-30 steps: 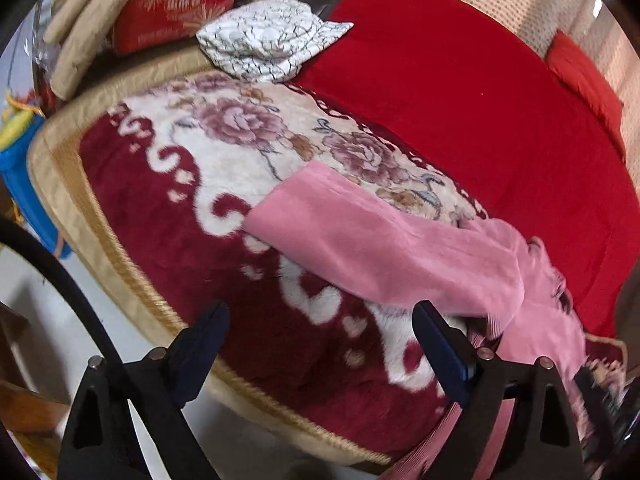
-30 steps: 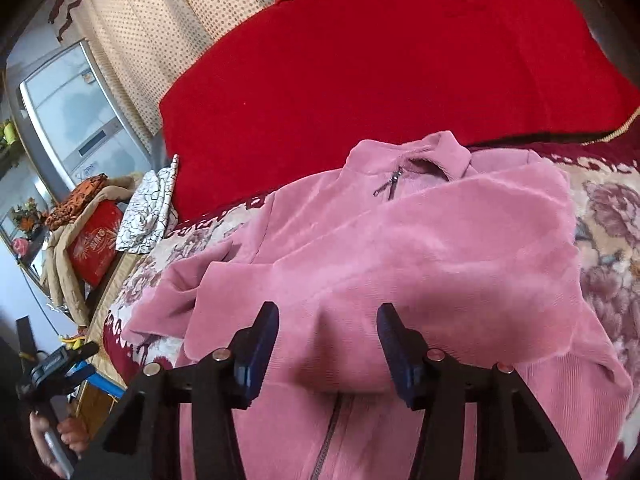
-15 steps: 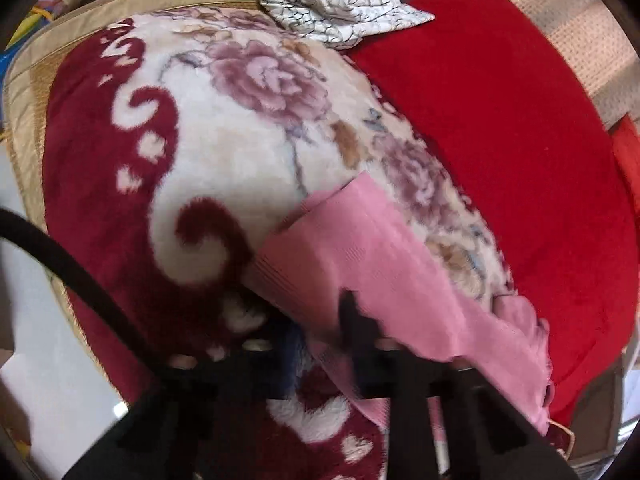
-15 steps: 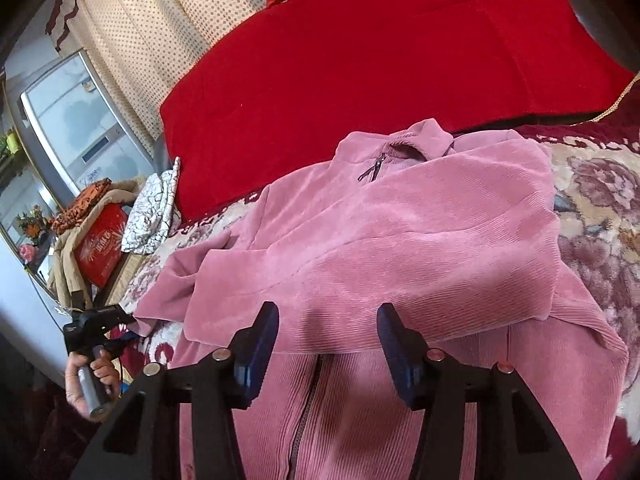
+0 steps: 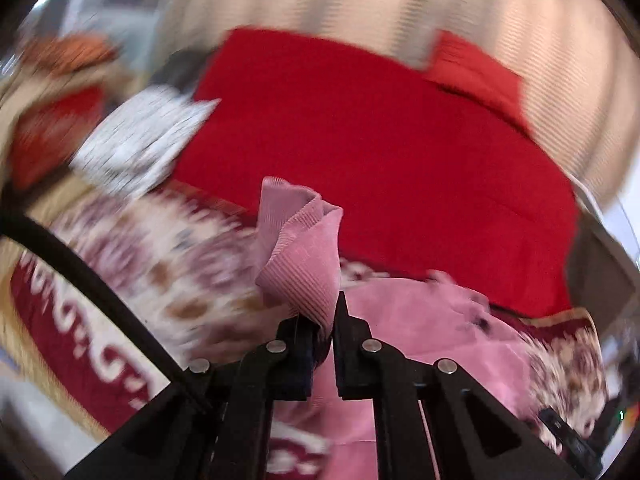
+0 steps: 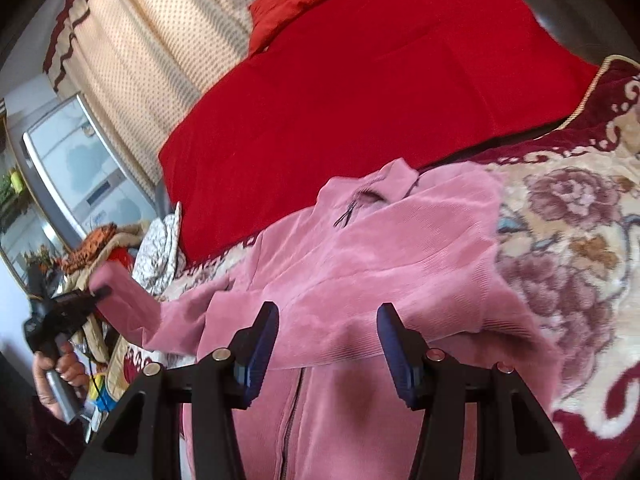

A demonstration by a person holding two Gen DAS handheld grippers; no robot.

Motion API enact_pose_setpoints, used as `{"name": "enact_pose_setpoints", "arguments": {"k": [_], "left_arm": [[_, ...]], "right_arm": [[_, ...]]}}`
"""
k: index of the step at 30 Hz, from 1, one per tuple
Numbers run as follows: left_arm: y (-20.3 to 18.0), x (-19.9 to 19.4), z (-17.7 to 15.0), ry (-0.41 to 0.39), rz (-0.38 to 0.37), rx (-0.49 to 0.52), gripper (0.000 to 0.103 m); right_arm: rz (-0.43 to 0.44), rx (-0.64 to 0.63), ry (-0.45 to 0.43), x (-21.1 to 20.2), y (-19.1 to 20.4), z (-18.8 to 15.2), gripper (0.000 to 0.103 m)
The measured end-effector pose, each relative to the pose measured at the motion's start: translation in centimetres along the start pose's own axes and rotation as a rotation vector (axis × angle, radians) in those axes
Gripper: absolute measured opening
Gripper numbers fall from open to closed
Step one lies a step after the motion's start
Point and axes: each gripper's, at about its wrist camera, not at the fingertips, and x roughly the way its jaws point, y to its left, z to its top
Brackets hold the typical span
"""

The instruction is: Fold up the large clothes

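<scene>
- Handling the pink jacket (image 6: 392, 264) should be easy on weight but floppy: soft ribbed fabric that sags, so cuffs, hems and shoulder seams look like the surest holds.
- It lies zip-up on the floral blanket (image 6: 580, 216), one sleeve folded across the chest (collar toward the red cover (image 6: 360, 80)).
- Left gripper (image 5: 328, 320) is clamped on the other sleeve's cuff (image 5: 300, 256), lifted.
- Right gripper (image 6: 328, 344) hovers spread over the chest, holding nothing.
</scene>
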Motion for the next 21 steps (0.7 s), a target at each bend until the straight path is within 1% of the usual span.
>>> {"name": "enact_pose_setpoints", "arguments": {"k": [1,4,6,7,8,9,10,11,13,15,18,20,21], "left_arm": [[-1.9,-0.1,0.3,-0.002,-0.026,0.034,0.008],[-9.2,-0.3,1.0,0.005,-0.127,0.151,0.008],[-14.4,0.0,0.8,0.025,-0.166,0.248,0.009],[-16.1,0.1,0.6,0.033,-0.178,0.284,0.018],[-17.8,0.0,0.3,0.037,-0.201,0.324,0.027],[-19.0,-0.2,0.0,0.034,-0.219,0.356,0.051],[-19.8,-0.8,-0.4,0.006,-0.238,0.38,0.068],[-19.9,-1.5,-0.7,-0.032,-0.252,0.39,0.07],[-19.0,-2.0,-1.0,-0.071,-0.267,0.399,0.071],[-17.5,-1.4,-1.2,-0.063,-0.224,0.383,0.071],[-13.6,0.9,-1.5,0.01,-0.084,0.331,0.071],[-10.9,3.3,-2.1,0.085,0.004,0.299,0.07],[-9.5,4.6,-2.6,0.126,0.047,0.287,0.07]], "right_arm": [[-0.003,0.009,-0.012,-0.5,-0.3,0.1,0.055],[-0.016,0.036,-0.045,-2.1,-1.5,0.6,0.055],[-0.028,0.051,-0.063,-2.9,-2.4,1.0,0.055],[-0.034,0.064,-0.069,-3.4,-2.8,1.2,0.055],[-0.038,0.076,-0.072,-3.7,-3.2,1.3,0.058],[-0.039,0.094,-0.076,-4.2,-3.7,1.4,0.061],[-0.04,0.109,-0.08,-4.5,-4.1,1.6,0.067],[-0.042,0.125,-0.09,-5.0,-4.6,1.7,0.07],[-0.046,0.133,-0.1,-5.5,-5.1,1.9,0.07],[-0.044,0.134,-0.092,-5.4,-5.4,2.2,0.07],[0.008,0.157,-0.053,-3.8,-5.3,3.0,0.07],[0.044,0.155,0.021,-1.3,-4.9,3.7,0.07],[0.056,0.161,0.04,-0.2,-4.8,3.9,0.07]]}}
